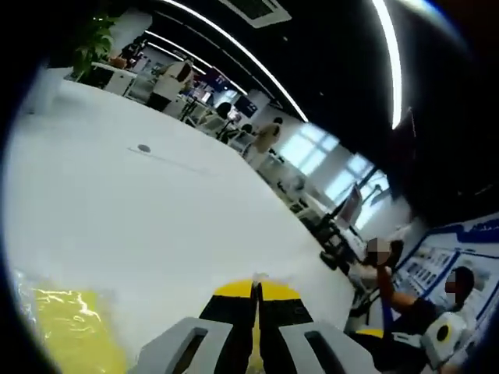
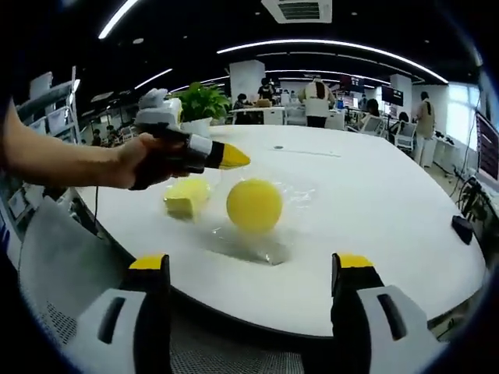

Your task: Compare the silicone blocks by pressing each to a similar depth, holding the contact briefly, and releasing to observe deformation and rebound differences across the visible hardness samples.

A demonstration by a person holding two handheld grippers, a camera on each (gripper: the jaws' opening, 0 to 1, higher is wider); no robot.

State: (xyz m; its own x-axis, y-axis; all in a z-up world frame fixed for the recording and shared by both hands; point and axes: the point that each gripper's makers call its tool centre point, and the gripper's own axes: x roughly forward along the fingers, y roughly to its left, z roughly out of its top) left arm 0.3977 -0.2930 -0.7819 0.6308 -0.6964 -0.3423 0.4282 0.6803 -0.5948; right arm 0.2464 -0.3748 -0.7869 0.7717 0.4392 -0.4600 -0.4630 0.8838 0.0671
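Two yellow silicone pieces lie on the white worktop (image 2: 374, 202) in the right gripper view: a round yellow ball (image 2: 254, 206) resting on a clear plastic sheet (image 2: 265, 241), and just beside it, to its left, a yellow block (image 2: 187, 196) whose long axis I cannot tell. The left claw (image 2: 234, 158), held in a person's hand (image 2: 144, 162), hangs above the block with its yellow tips pointing toward the ball; in the left gripper view its jaws are clenched together on nothing, with a yellow piece in wrinkled plastic (image 1: 74, 331) low at the left. The right claw (image 2: 251, 269) is spread wide, released, short of the worktop edge. A potted plant (image 2: 204, 101) stands behind; people sit and stand at desks beyond.
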